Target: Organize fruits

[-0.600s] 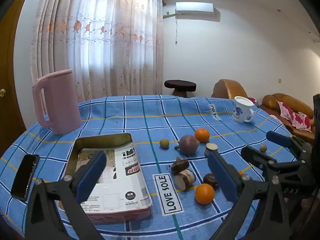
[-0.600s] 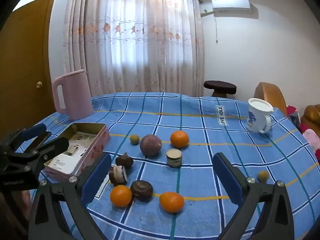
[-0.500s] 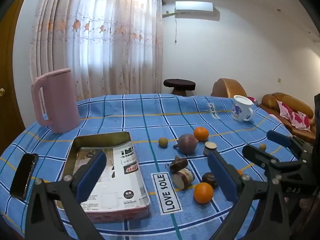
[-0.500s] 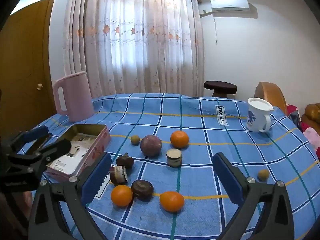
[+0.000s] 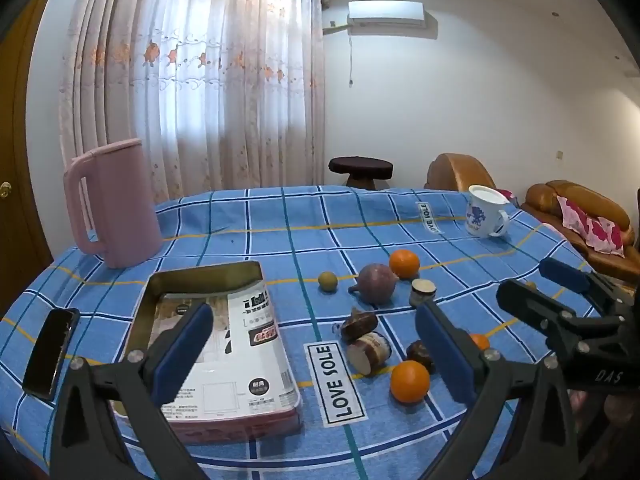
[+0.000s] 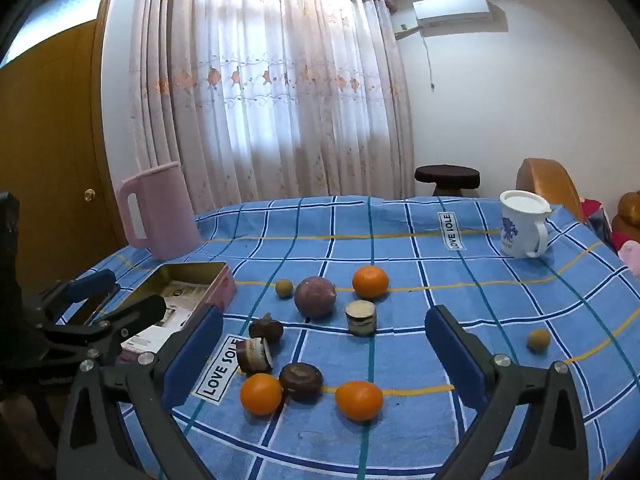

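Fruits lie loose on the blue checked tablecloth: three oranges (image 6: pixel 370 281) (image 6: pixel 261 393) (image 6: pixel 359 399), a purple round fruit (image 6: pixel 315 296), dark brown mangosteens (image 6: pixel 301 376) (image 6: pixel 265 329), cut pieces (image 6: pixel 361 317) (image 6: pixel 253 355) and small tan fruits (image 6: pixel 283 288) (image 6: pixel 538 340). A pink tin (image 5: pixel 216 344) with printed paper inside stands at the left. My left gripper (image 5: pixel 312 352) is open and empty above the tin and fruits. My right gripper (image 6: pixel 324 356) is open and empty above the near fruits.
A pink pitcher (image 5: pixel 112 208) stands at the back left, a white mug (image 5: pixel 482 216) at the back right. A black phone (image 5: pixel 50 352) lies near the left table edge. Sofas and a stool stand beyond the table.
Both grippers have drifted slightly back and up; the scene has shifted a little in both views. Nothing on the table moved.
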Demonstrator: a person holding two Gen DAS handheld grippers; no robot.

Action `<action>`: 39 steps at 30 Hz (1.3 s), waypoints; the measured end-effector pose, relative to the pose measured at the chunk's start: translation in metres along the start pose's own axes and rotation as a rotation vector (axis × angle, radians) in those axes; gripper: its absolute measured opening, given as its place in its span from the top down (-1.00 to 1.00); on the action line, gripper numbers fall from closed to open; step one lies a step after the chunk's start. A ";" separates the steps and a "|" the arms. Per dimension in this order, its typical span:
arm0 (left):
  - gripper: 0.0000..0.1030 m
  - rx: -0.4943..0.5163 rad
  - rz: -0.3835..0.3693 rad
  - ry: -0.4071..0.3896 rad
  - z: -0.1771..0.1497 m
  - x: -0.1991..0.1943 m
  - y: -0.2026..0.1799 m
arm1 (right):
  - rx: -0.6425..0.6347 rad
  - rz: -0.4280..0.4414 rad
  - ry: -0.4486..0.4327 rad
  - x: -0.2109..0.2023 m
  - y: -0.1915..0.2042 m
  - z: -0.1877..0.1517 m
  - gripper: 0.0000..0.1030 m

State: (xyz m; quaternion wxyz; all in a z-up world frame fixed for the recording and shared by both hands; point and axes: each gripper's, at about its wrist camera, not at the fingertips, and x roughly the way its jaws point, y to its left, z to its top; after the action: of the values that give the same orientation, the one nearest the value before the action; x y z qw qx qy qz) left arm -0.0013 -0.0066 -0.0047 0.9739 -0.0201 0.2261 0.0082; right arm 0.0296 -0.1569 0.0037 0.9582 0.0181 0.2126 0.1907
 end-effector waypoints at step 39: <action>-1.00 0.000 -0.001 0.005 -0.005 0.002 0.001 | 0.016 0.016 -0.006 0.002 -0.001 -0.011 -0.98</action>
State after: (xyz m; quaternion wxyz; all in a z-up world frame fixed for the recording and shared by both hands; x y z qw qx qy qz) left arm -0.0020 -0.0056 -0.0096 0.9733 -0.0200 0.2287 0.0078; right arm 0.0271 -0.1578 -0.0071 0.9570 0.0278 0.2111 0.1968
